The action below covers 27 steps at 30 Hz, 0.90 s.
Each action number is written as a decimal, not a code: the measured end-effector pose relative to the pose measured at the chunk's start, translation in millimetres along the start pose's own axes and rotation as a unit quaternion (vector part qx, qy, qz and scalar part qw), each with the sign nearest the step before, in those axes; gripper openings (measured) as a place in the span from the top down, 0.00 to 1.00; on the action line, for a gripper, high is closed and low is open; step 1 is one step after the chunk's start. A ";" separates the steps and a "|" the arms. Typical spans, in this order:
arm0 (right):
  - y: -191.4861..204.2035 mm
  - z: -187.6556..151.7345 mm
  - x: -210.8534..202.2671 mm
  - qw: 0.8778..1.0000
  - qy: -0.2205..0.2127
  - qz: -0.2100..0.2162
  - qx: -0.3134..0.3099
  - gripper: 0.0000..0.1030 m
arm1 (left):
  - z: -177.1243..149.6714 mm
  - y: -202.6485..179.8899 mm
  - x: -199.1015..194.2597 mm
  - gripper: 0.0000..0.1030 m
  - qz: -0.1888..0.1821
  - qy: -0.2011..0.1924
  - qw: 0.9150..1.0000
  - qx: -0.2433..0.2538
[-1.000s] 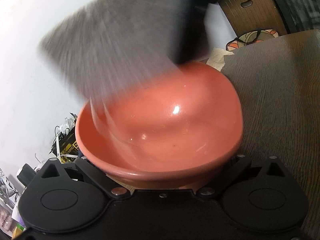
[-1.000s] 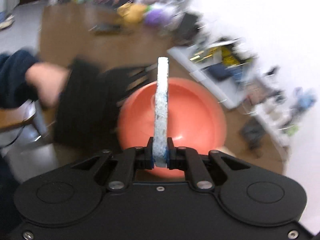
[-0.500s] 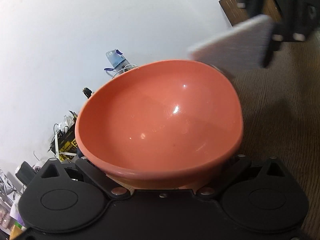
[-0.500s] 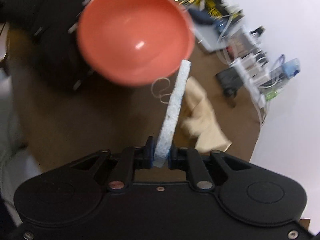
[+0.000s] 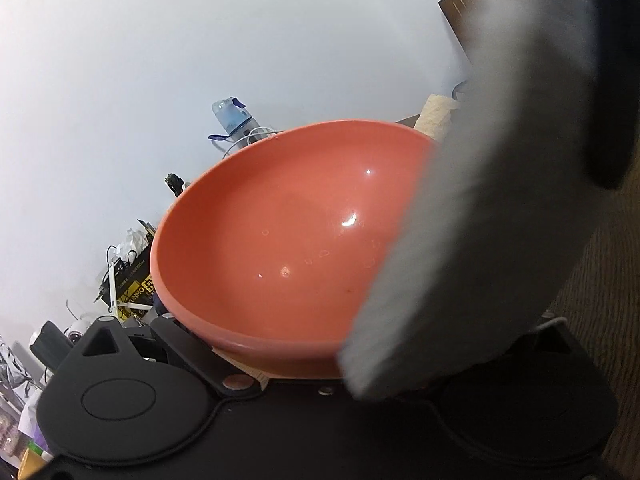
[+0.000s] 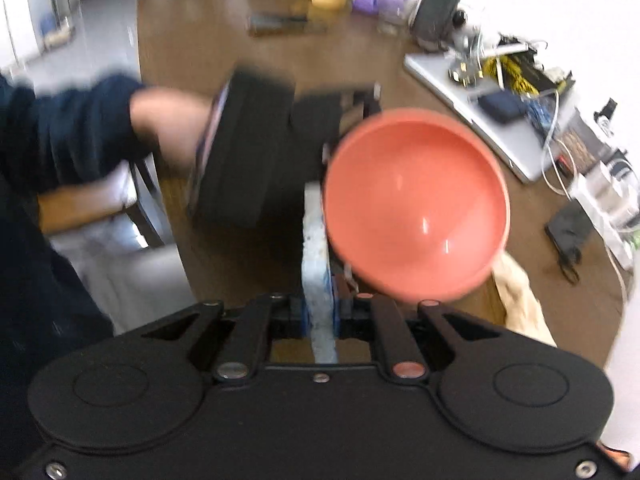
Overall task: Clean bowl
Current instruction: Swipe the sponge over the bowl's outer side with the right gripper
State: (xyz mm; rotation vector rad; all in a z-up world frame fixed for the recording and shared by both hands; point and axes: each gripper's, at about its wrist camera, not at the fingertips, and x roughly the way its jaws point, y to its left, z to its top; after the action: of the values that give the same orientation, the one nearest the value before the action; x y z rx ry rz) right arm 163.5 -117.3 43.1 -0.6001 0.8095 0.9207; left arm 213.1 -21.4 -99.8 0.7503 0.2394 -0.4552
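Left wrist view: left tongs are clamping the near rim of the salmon-red bowl, holding it tilted with its opening facing up and away from the camera. Small droplets are sitting on the bowl's inner wall. A blurred grey-white sponge is covering the bowl's right rim. Beyond the bowl's far rim, a water bottle is standing against the white wall. A beige cloth is lying just past the bowl's right edge on the brown desk.

Right wrist view: right tongs are closing on the sponge, which is standing edge-on and touching the bowl's left outer rim. The bowl is hovering above the desk, opening toward the camera. The left tongs are blurred behind the bowl. The cloth is lying below the bowl's lower right.
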 end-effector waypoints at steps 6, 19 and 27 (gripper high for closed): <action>-15.0 30.2 -15.1 0.998 -0.038 0.040 0.016 0.88 | 1.2 -0.8 -0.2 0.02 0.002 -0.001 1.000 0.002; -39.2 65.8 -20.1 0.992 -0.123 -0.014 0.006 0.88 | 4.2 -3.3 -1.6 0.02 0.007 -0.002 1.000 0.008; -49.7 67.9 -12.4 0.987 -0.136 -0.083 -0.010 0.89 | 5.7 10.0 -7.1 0.02 0.004 0.001 1.000 0.001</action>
State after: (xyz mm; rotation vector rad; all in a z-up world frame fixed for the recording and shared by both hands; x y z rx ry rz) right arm 225.5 -96.1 97.3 -0.5368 0.4980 0.8374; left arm 211.9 -16.7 -87.1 0.7526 0.2375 -0.4469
